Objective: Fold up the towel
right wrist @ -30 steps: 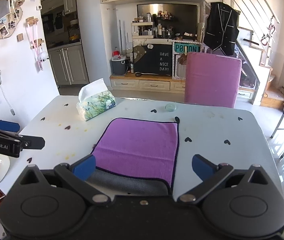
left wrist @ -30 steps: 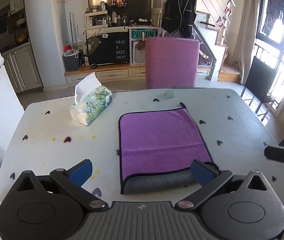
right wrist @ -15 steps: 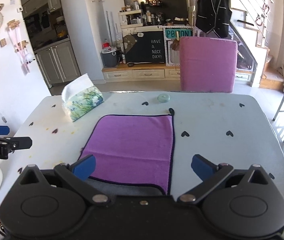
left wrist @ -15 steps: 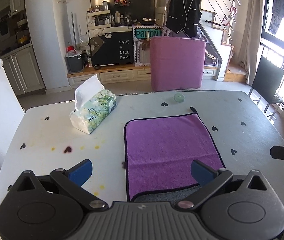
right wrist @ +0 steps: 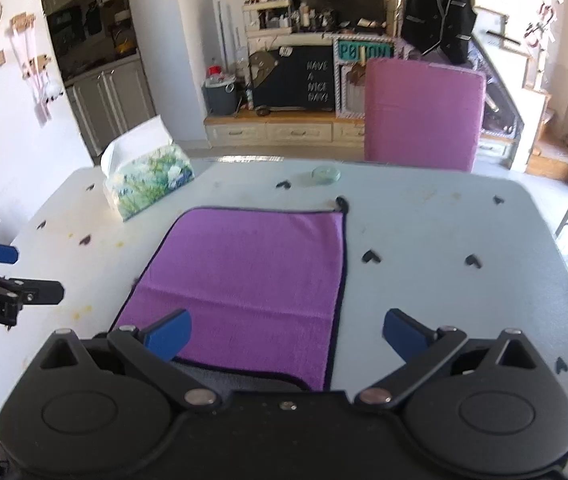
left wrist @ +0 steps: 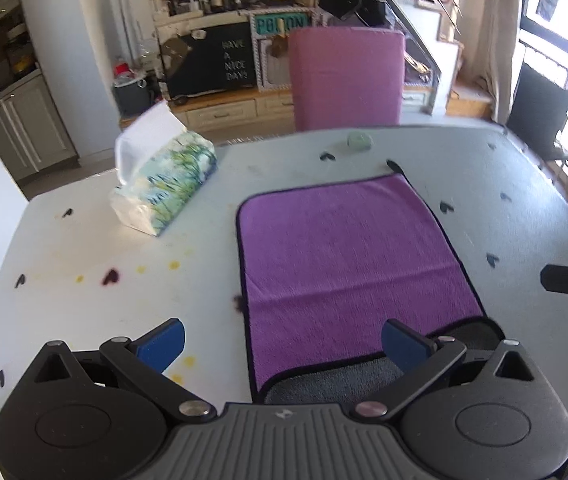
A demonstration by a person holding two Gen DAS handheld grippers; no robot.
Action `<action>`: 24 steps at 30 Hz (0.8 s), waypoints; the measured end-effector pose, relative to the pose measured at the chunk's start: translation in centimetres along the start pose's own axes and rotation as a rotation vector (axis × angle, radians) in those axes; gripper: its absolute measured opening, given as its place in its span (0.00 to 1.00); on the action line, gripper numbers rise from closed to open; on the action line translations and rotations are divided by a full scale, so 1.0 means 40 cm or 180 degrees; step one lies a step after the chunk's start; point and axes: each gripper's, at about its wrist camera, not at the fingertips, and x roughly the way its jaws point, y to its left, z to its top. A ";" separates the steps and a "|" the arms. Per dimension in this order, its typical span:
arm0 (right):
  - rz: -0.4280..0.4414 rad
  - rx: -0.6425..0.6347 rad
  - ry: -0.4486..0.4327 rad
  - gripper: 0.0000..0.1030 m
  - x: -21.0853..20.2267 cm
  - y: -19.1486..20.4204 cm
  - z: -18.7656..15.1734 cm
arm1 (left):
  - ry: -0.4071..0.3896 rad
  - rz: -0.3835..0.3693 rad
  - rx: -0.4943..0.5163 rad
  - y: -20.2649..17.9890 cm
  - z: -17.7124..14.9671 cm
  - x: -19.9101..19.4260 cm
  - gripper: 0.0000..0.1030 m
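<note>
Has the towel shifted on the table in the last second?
No. The towel keeps its place: far edge just short of the round disc, tissue pack off its left corner. Only the cameras moved.

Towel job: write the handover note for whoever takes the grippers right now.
Left gripper: open, empty, above the towel's near left corner.
Right gripper: open, empty, above its near right part.
Towel: flat on the table, purple side up, a grey strip showing along the near edge; it looks folded once.
Left: judge whether another fold is needed, then grasp the corners.
Tissue pack sits far left, apart.
</note>
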 end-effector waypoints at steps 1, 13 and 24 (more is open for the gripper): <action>0.0021 0.0005 0.0048 1.00 0.012 0.000 -0.004 | 0.0036 -0.0012 0.0009 -0.001 -0.004 0.014 1.00; -0.0065 0.0084 0.0495 1.00 0.134 -0.015 -0.055 | 0.0373 -0.0078 -0.0064 0.018 -0.047 0.141 1.00; 0.0066 0.0277 0.0632 1.00 0.215 -0.042 -0.088 | 0.0548 -0.0094 -0.0138 0.038 -0.076 0.219 0.99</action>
